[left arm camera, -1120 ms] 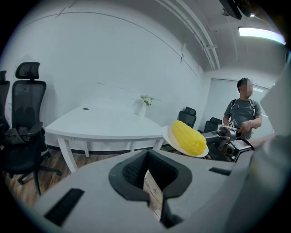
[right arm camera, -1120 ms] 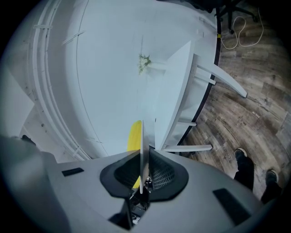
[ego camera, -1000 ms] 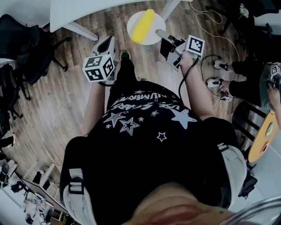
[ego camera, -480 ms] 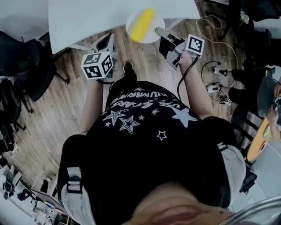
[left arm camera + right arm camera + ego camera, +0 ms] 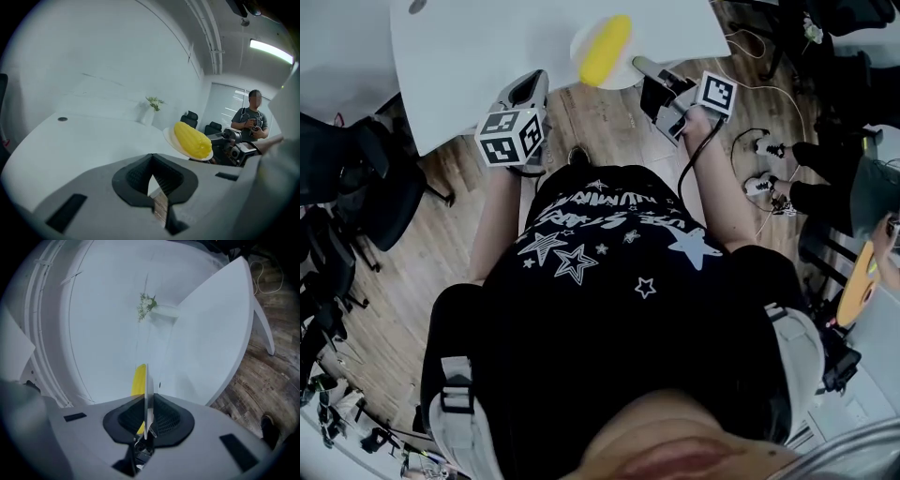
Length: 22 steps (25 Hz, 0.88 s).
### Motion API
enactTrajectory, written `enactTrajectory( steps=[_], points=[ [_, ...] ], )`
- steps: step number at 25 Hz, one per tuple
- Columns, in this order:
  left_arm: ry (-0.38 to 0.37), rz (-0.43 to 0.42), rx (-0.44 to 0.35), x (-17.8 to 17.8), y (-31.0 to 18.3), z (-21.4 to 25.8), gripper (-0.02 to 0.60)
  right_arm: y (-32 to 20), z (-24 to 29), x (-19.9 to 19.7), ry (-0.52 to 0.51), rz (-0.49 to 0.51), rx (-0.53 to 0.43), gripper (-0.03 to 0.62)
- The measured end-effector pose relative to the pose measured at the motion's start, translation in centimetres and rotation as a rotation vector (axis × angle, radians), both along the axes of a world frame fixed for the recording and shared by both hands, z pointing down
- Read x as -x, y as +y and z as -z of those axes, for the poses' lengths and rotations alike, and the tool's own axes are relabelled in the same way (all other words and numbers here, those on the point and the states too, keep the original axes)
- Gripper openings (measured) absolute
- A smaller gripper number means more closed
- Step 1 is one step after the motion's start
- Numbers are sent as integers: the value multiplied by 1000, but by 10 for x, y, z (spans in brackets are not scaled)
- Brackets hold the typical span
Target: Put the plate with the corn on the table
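A white plate carrying a yellow corn cob hangs over the near edge of the white table. My right gripper is shut on the plate's right rim. In the right gripper view the plate shows edge-on between the pads, with the corn behind it. My left gripper is held left of the plate, apart from it, shut and with nothing in it. From the left gripper view, the corn and plate float to the right above the table.
Black office chairs stand at the left on the wooden floor. Cables and another person's feet are at the right. A small vase with a plant stands at the table's far side. A person stands beyond the table.
The table has come closer under the grippers. The plate with the corn, earlier over the floor in front of the table, is over the table's edge now. Both grippers keep their grip state.
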<state>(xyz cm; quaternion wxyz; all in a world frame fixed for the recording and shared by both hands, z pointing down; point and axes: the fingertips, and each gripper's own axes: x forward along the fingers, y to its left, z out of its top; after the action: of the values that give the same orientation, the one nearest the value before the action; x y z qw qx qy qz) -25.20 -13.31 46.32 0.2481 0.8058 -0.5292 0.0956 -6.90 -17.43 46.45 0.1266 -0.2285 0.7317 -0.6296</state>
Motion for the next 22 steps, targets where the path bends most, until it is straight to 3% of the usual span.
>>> enactTrajectory(
  steps=[7, 14, 22],
  points=[
    [13, -40, 10, -6, -27, -2, 5, -16, -4, -10, 0, -52, 27, 37],
    [6, -65, 22, -25, -38, -5, 5, -25, -8, -26, 15, -40, 13, 37],
    [-17, -79, 28, -76, -67, -1, 5, -56, -11, -71, 4, -42, 14, 37]
  ],
)
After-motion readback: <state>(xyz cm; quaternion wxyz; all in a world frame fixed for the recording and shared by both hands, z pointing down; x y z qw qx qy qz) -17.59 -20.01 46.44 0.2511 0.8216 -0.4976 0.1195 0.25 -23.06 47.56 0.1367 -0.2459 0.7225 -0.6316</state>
